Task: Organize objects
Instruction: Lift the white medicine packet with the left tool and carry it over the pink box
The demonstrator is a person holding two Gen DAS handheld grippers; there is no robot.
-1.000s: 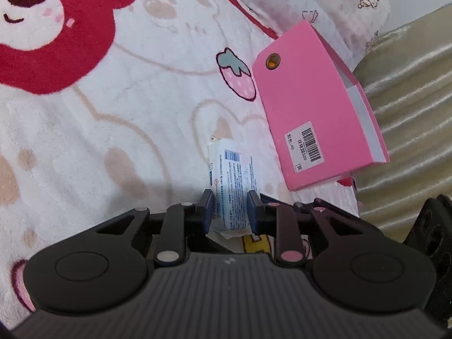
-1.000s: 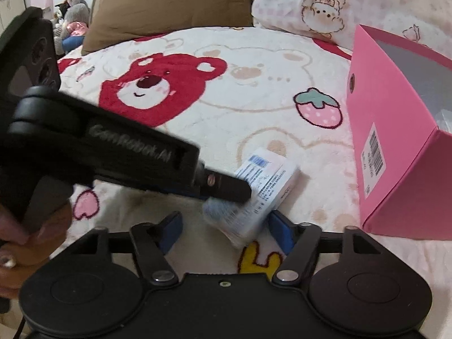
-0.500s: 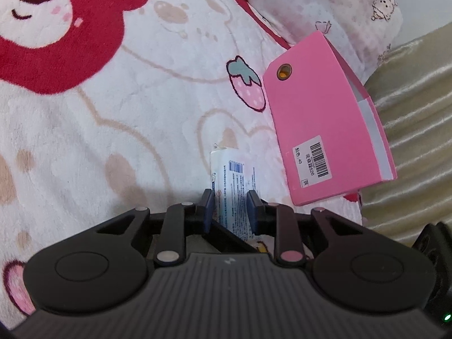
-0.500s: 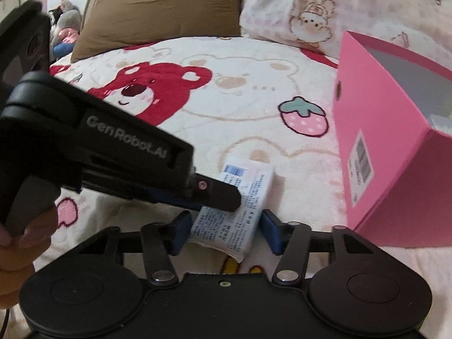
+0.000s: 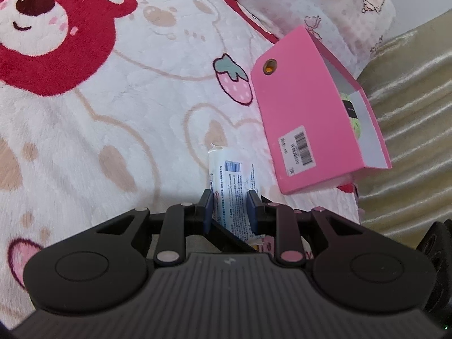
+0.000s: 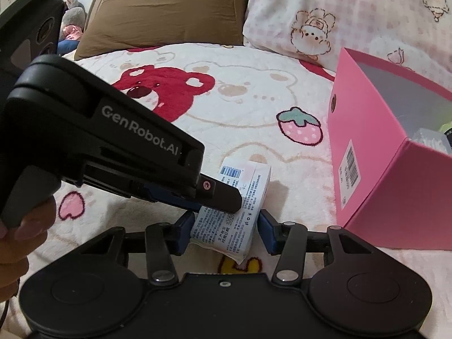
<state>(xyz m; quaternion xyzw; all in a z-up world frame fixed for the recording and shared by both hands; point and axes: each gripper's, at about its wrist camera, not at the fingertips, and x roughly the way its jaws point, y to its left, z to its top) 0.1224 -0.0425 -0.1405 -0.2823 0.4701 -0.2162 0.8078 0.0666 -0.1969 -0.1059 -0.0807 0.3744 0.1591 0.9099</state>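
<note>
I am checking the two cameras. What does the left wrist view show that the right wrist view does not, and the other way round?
Only the left wrist view shows the olive padded surface beyond the pink box, and the left tool from behind, clamped on the white tissue pack.

Only the right wrist view shows the brown pillow, a hand gripping the left tool's handle, and the right tool, its jaws having just been closing around the pack.

Both show the pack, the pink box and the bear blanket.

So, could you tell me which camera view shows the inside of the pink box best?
The right wrist view: the pink box opens toward it, showing items inside. The left wrist view shows mostly its labelled side and a sliver of interior.
</note>
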